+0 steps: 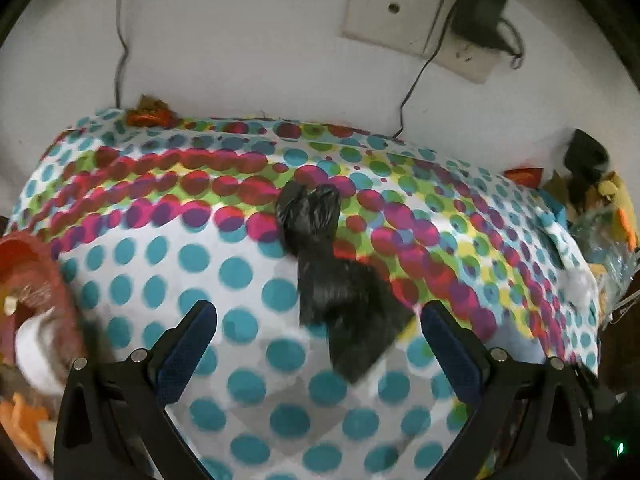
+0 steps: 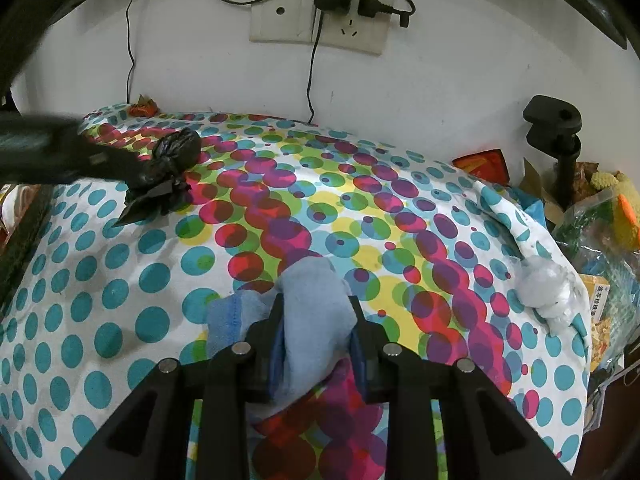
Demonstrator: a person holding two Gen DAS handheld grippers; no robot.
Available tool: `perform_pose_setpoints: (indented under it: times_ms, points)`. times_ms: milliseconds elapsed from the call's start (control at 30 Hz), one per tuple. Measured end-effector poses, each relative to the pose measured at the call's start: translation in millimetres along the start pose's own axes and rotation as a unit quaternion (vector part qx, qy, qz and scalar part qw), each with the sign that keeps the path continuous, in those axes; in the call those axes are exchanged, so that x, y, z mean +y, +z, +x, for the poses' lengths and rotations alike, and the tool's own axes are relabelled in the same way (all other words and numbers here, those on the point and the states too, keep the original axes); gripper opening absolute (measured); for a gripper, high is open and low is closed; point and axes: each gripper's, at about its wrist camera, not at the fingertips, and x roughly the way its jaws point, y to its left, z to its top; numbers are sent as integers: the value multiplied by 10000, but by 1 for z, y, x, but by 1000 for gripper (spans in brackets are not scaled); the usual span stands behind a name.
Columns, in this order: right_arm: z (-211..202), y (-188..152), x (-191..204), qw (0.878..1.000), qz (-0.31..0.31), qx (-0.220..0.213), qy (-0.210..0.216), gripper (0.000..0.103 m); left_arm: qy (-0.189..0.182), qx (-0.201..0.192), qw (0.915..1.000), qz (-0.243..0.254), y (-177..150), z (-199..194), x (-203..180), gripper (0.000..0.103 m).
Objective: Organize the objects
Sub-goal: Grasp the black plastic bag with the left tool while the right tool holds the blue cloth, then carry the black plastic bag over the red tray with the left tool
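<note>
A knotted black plastic bag (image 1: 332,276) lies on the dotted tablecloth (image 1: 168,252). My left gripper (image 1: 318,316) is open, its blue-padded fingers on either side of the bag's near end. In the right wrist view the same bag (image 2: 164,176) lies at the far left, with the left gripper (image 2: 60,152) blurred beside it. My right gripper (image 2: 316,320) is shut on a light blue cloth (image 2: 312,312), which bunches up between the fingers and trails to the left onto the tablecloth (image 2: 120,280).
A white crumpled bag (image 2: 548,288) lies at the table's right edge. Snack packets and a yellow plush (image 2: 616,204) crowd the right side by a black clamp (image 2: 556,132). An orange-red container (image 1: 36,276) sits left. Wall sockets with cables (image 2: 320,20) are behind.
</note>
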Motion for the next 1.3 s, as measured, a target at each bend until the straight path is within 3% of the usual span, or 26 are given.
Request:
perform_pose_setpoints:
  times_ms: [67,233,267,333,433,600,1033,1300]
  points:
    - [0,0,0,10000,18,0,16,28,-80,94,9998,-141,6,13,2,96]
    - [1,1,-1,10000,62,19,63,29,-151,311,9989,-324,14,40,6,68]
    - [1,0,0,10000,44,19,45,29,-137,227,9991,-324,13,40,6,67]
    - [1,1,-1,10000,43,13,38,29,-95,137,9996,-224,13,39,3,48]
    - [1,0,0,10000,30,13,23,29,-106,185,9997,-117,11,40,0,30]
    - [1,1,0,10000,39,18,35,29,-59,95,9999,42,4,31,-2,24]
    - [1,0,-3,9998,127,36,131,30,91,-52,9972,739,-42,-11,-17,24]
    - [1,1,-2,9999,70,36,64,30,224,-246,9969,720,-77,-53,-17,24]
